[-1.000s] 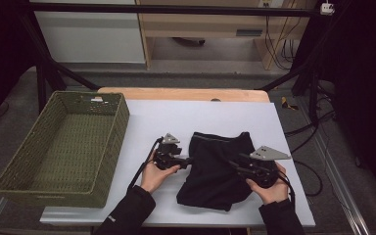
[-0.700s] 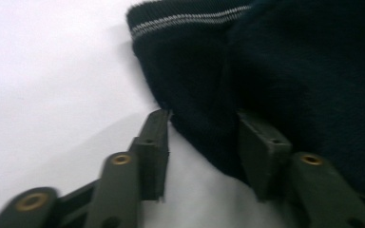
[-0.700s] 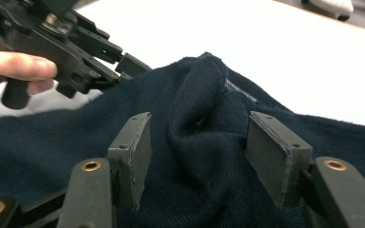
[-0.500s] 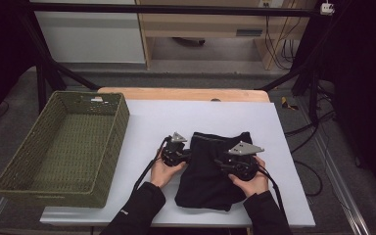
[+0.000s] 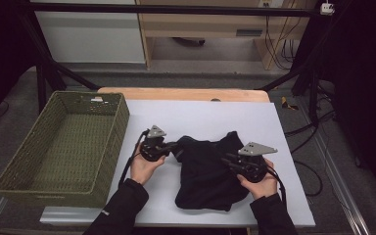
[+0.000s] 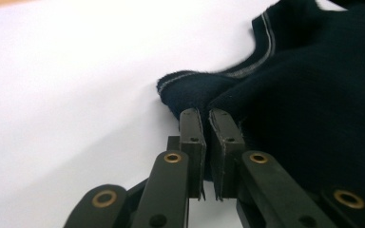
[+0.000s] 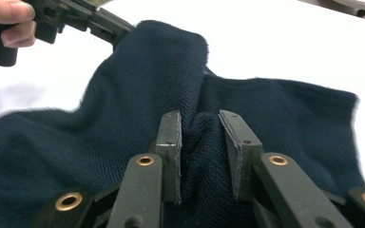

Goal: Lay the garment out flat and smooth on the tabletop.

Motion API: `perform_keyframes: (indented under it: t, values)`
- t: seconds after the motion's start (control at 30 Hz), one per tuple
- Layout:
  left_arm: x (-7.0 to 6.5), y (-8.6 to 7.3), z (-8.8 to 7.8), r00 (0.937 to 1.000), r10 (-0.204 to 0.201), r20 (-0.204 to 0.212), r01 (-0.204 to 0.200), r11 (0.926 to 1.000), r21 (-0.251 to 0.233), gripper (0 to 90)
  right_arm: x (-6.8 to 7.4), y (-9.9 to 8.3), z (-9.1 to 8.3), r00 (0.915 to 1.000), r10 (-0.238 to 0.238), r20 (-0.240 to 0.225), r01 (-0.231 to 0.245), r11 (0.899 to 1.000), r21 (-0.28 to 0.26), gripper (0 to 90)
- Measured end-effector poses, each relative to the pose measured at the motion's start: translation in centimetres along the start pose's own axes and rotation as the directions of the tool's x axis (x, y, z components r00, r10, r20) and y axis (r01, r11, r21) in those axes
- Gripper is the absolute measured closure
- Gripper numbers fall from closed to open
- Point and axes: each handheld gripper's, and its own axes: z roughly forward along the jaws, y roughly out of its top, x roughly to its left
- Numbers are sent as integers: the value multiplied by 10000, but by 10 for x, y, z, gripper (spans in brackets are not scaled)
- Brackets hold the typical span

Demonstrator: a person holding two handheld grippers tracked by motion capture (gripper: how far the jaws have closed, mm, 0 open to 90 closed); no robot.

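The dark cloth (image 5: 209, 171) lies bunched on the white desk (image 5: 200, 117), toward its front edge, at 3 o'clock of the woven basket (image 5: 63, 147). The left hand-held gripper (image 5: 172, 146) has just been closing and now clenches the cloth's hem corner at the cloth's 10 o'clock; in the left gripper view the jaws stand almost together with the hem (image 6: 185, 90) pinched at their tips. The right hand-held gripper (image 5: 230, 162) has also been closing and grasps a raised fold (image 7: 202, 128) at the cloth's 3 o'clock side, with the knit squeezed between its pads
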Motion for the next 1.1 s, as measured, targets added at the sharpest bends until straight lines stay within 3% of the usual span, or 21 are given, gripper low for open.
perform_keyframes:
  t: [0.1,0.43,0.57,0.77,0.87,1.0,1.1]
  values:
    - [2,-2,-12,9980,317,-539,-309,9994,155,846,1,3,-3,10000,-82,-22,82,10000,-35,722]
    - [11,-4,-32,9918,-17,-1276,21,10000,30,846,-4,9,-18,9995,275,-183,-283,9985,-464,744]
    - [10,-7,-41,9933,-244,-1129,236,9997,-87,846,-11,8,-31,9992,404,-36,-405,9973,-612,757]
    - [1,-20,-45,9965,-124,-832,117,9999,-98,845,-22,-9,-45,9975,705,44,-701,9961,-543,767]
    - [-1,-29,-44,9985,-163,-515,155,9998,-161,843,-28,-21,-42,9951,937,332,-924,9950,-382,767]
    - [-2,-41,-45,9995,-281,-155,273,9983,-514,842,-31,-27,-32,9932,838,804,-828,9964,-163,744]
    - [-1,-42,-45,9994,-296,-167,288,9986,-438,842,-29,-23,-29,9923,688,1029,-657,9973,-331,634]
